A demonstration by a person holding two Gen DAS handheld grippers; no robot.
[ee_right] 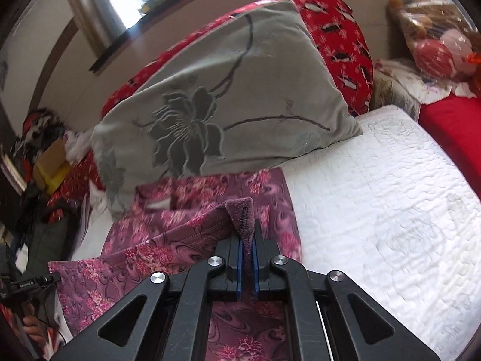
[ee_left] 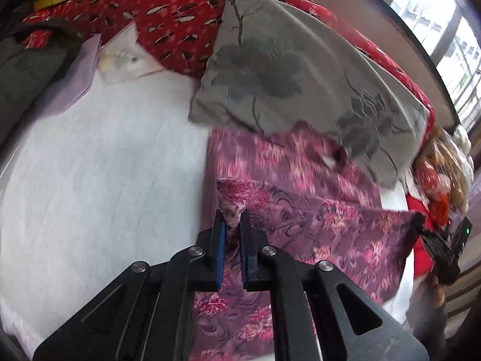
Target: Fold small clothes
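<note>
A purple garment with pink flowers (ee_left: 315,234) lies on a white quilted bed (ee_left: 105,165). My left gripper (ee_left: 232,225) is shut on one corner of it and holds that corner lifted. My right gripper (ee_right: 247,234) is shut on the other corner of the garment (ee_right: 168,240), whose fuzzy inside shows at the pinched edge. The raised edge stretches between the two grippers above the rest of the cloth. The right gripper also shows at the far right of the left wrist view (ee_left: 421,225).
A grey pillow with a dark flower (ee_right: 228,96) leans on a red patterned bolster (ee_right: 339,39) just behind the garment. The white quilt (ee_right: 390,195) spreads to the right. Clutter lies at the left (ee_right: 45,156) and plastic bags at the right (ee_right: 436,30).
</note>
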